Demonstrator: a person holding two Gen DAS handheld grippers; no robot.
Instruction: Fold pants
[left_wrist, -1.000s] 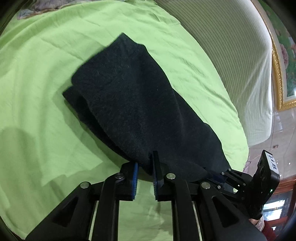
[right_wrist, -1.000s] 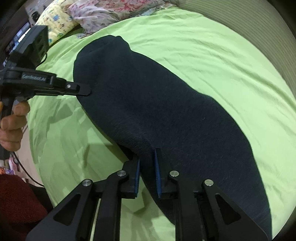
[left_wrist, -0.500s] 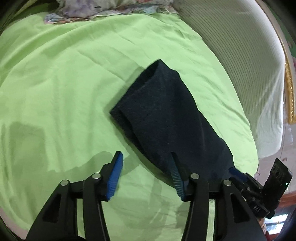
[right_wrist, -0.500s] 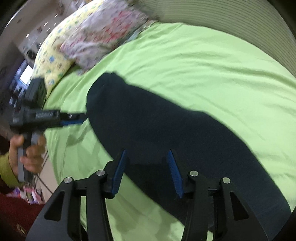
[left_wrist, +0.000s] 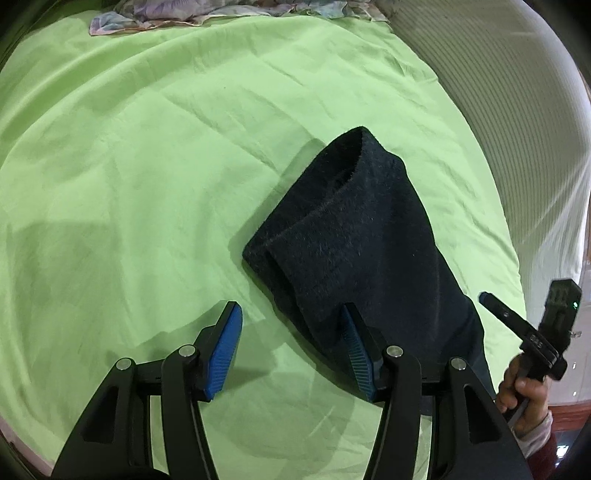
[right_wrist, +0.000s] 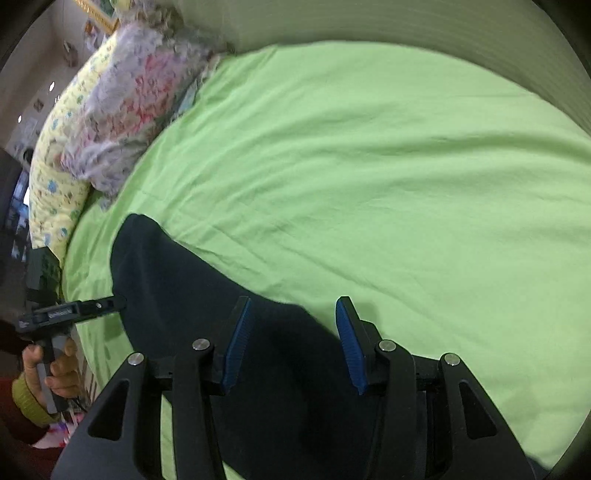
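Note:
The dark navy pants (left_wrist: 354, 240) lie folded in layers on the green bed sheet (left_wrist: 147, 166). My left gripper (left_wrist: 291, 347) is open and empty, just above the near edge of the fold, its right finger over the cloth. In the right wrist view the pants (right_wrist: 184, 295) lie at the lower left, and my right gripper (right_wrist: 293, 343) is open and empty above their near part. Each gripper shows in the other's view: the right one (left_wrist: 487, 297) and the left one (right_wrist: 118, 302).
Floral pillows (right_wrist: 122, 99) and a yellow patterned one (right_wrist: 55, 173) lie at the head of the bed. A ribbed white headboard or mattress side (left_wrist: 517, 110) runs along the right. The bed edge is near the left hand (right_wrist: 55, 369).
Both grippers were shut on the pants' edge a second ago. They have opened, let the cloth drop onto the fold, and drawn back and up.

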